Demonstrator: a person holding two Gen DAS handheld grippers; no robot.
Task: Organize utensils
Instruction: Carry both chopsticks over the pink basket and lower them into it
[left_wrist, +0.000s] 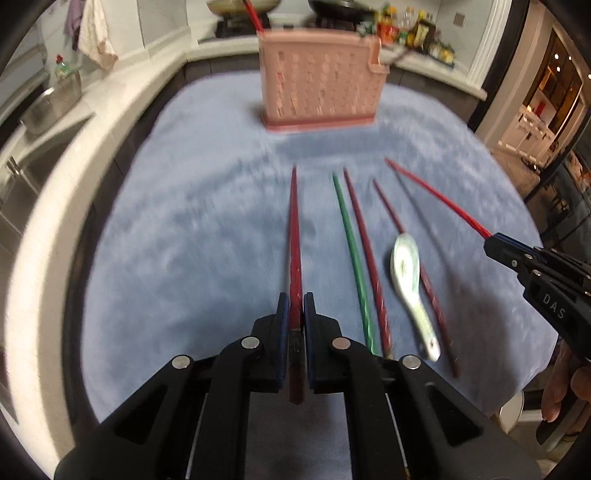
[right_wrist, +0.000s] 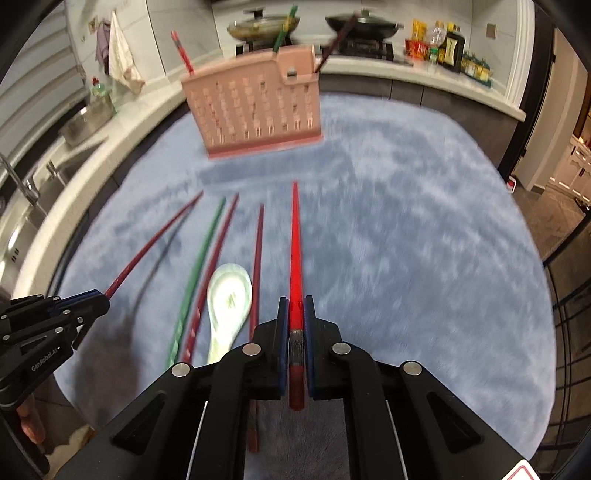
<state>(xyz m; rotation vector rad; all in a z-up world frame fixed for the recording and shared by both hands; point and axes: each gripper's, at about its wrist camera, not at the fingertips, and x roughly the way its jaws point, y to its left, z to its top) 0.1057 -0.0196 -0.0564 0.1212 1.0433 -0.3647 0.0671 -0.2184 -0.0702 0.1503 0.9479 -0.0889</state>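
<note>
My left gripper is shut on a dark red chopstick that points toward the pink utensil holder. My right gripper is shut on a bright red chopstick, held above the blue towel. Between them on the towel lie a green chopstick, two dark red chopsticks and a white ceramic spoon. The holder stands upright at the towel's far side. A red, a green and a dark chopstick stick out of it. Each gripper shows at the edge of the other's view.
A white counter with a sink and a metal bowl curves along the left. Behind the holder are a stove with two pans and a row of bottles. A doorway opens on the right.
</note>
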